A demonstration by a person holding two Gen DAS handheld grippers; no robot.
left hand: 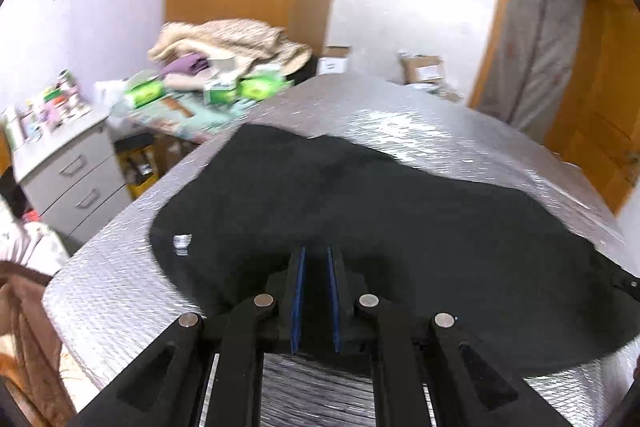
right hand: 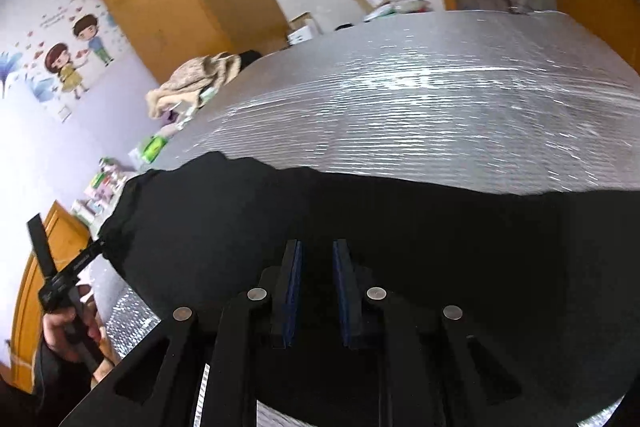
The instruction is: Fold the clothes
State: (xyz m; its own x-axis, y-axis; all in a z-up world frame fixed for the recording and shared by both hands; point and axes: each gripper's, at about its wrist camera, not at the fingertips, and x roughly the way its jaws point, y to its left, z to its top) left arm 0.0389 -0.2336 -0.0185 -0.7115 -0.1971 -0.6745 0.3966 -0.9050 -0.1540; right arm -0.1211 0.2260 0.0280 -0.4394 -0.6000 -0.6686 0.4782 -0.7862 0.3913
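Left wrist view: left gripper [left hand: 316, 259] low over near edge of black garment [left hand: 360, 211] spread on silver mat [left hand: 400, 115]; jaws narrowly apart, dark cloth between, grip impossible to confirm

Right wrist view: right gripper [right hand: 318, 255] over same garment, narrow gap, hold likewise unclear. Probably mid-fold; next: carry near edge across and lay flat

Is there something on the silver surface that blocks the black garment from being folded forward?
Nothing visible does. The silver surface beyond the black garment lies bare; the clutter sits off its far left edge.
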